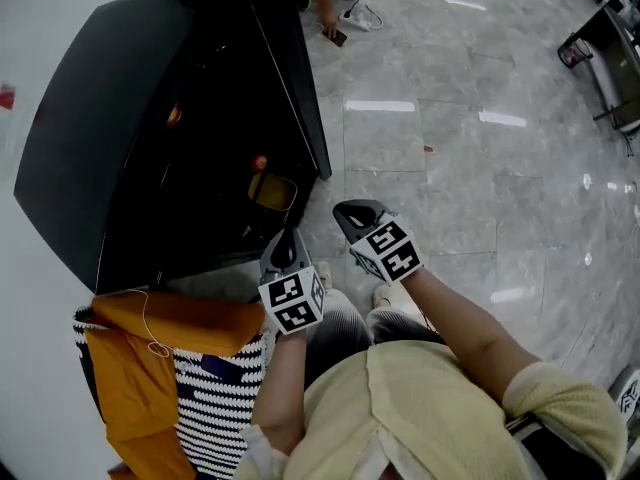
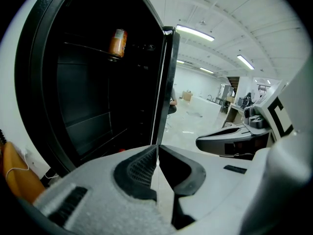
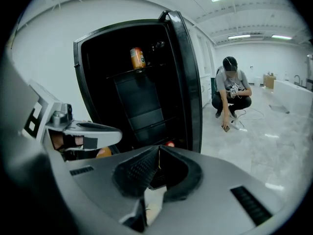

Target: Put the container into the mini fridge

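Nearest, at the operator's knees: an orange cloth draped over a black-and-white striped knit, purpose unclear. Next, left claw, jaws pressed together, nothing between them; right claw beside it, likewise shut and empty; both point at the cabinet from just outside. Beyond them: black mini fridge on the grey tiled floor, its door swung wide. Inside, one orange container upright on the upper shelf. Step in hand, by my reading: placement looks complete, claws clear of the interior. The next move likely calls for a shut claw brought to the door's outer face and a push to close it. Poorly seen: the dark interior swallows the lower shelves; a small red item low down and a yellowish piece near the door edge cannot be identified. Farthest: a person crouching on the floor, handling something small.
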A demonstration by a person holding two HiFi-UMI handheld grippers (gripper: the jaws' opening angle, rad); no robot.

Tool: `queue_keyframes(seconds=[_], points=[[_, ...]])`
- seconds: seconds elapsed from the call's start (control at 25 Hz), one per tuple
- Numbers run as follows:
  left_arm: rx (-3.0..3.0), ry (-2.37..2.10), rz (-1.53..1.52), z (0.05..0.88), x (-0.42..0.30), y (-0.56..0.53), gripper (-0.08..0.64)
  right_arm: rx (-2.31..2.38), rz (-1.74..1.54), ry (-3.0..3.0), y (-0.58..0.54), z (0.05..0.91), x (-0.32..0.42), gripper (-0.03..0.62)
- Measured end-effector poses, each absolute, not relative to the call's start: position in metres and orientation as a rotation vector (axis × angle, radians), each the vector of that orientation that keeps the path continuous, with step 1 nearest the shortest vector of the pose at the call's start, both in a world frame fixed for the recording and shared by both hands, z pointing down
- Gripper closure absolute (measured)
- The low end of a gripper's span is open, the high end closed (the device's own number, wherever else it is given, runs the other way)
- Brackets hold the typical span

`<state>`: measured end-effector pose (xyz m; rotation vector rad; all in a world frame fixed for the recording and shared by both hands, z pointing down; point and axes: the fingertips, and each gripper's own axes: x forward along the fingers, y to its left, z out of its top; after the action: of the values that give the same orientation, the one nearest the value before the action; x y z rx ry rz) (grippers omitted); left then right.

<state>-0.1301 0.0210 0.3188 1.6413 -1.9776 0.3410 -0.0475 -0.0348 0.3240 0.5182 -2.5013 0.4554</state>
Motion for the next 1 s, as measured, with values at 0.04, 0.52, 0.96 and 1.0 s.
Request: queue_keyframes(seconds=[0.04,0.52,0.96,1.0], points=[[1.648,-1.984,0.341,0.314,-0.130,0.022,0.525,0.516,0.458,-2.503,-0.034,0.321,-0.046,0.560],[1.648,-2.005,0.345,0.295,-0.126,0.038,0.525,0.553,0.486,-2.530,-0.030,0.293,-0.032,0.563],[1.619,-2.042,0.318,0.289,-0.129,0.054,0.525,0.583,0.530,-2.548,-0.022,0.283,-0.026,0.563],[1.612,-2.043,0.315,0.290,-0.129,0.056,0.525,0.582,0.529,-2.548,-0.021,0.282,-0.025,0.563]])
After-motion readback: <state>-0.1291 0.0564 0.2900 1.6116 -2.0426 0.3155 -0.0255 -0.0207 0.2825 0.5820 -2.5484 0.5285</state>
